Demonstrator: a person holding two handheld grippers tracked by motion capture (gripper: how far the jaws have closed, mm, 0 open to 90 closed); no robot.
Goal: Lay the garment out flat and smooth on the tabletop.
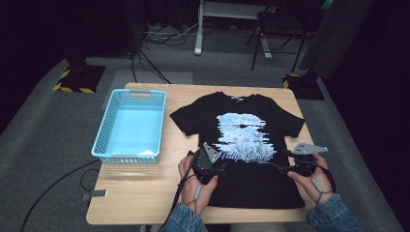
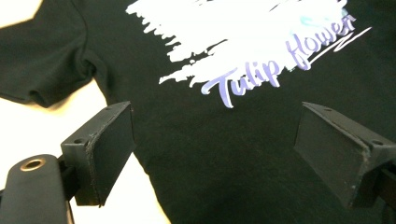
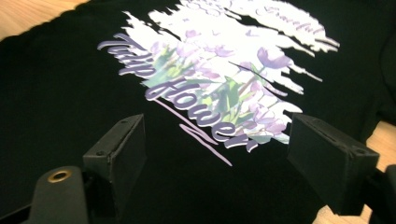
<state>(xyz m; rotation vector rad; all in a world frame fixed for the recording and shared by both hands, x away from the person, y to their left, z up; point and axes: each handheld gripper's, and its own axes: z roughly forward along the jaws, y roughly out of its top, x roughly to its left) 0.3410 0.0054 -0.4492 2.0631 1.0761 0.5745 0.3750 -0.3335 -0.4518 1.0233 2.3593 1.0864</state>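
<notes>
Grey carpet and dark curtains surround a light wooden desk at the centre of the high view. At the desk's left stands a pale blue basket, holding nothing but perhaps a scrap of white at its near wall. Just right of it, a black T-shirt lies flat and face up, collar toward the top of the frame, hem toward the bottom, so its long axis runs up the picture; its print reads "Tulip flower".

The left claw hovers over the shirt's left edge below the sleeve, jaws wide apart and gripping nothing; in the left gripper view the cloth and the sleeve lie beyond the pads, untouched. Farther right, the right claw hangs over the shirt's right side, likewise spread wide with nothing between its jaws.

Both claws sit level with the print's lower edge, one on each side. The shirt lies below and ahead of each, so either hand is equally near its own side seam; a fold would likely begin there.
</notes>
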